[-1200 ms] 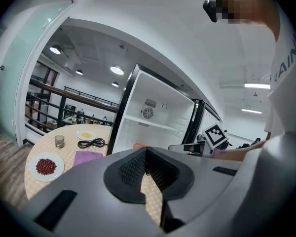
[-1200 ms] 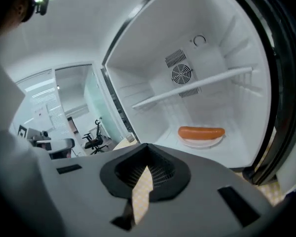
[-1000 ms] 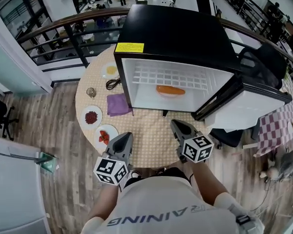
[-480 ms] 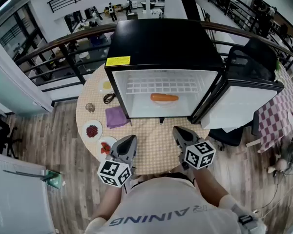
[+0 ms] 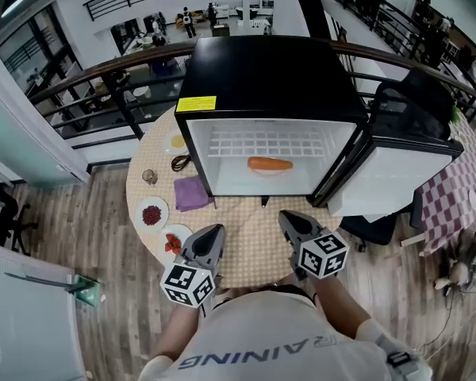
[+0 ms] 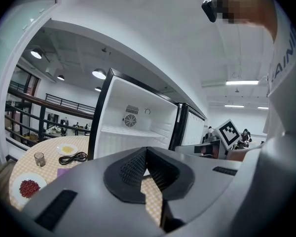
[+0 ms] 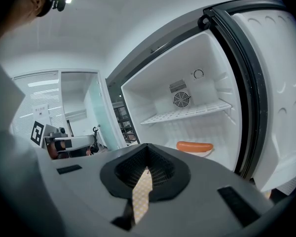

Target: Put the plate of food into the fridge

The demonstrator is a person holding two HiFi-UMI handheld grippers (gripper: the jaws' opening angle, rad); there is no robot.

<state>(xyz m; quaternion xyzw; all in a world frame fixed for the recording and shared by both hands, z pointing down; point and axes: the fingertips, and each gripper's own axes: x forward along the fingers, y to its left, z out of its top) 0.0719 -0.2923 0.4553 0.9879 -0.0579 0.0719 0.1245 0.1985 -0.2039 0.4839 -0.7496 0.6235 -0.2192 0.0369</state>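
Plate of food point(image 5: 270, 166): a sausage on a plate is seen on the floor of the fridge point(image 5: 270, 70), under the wire shelf point(image 5: 270, 144).
Fridge door point(image 5: 393, 177): swung open to the right.
Left gripper point(image 5: 213, 231): fingers are shut together with nothing between them; it is held over the near edge of the desk point(image 5: 250, 221).
Right gripper point(image 5: 289, 217): fingers are likewise closed and empty; it is pointed at the fridge.

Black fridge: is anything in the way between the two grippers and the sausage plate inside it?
Nothing visible. The black fridge has its door swung open rightward; only checked tablecloth lies between the left gripper, the right gripper and the opening, where the white plate with an orange sausage sits inside.
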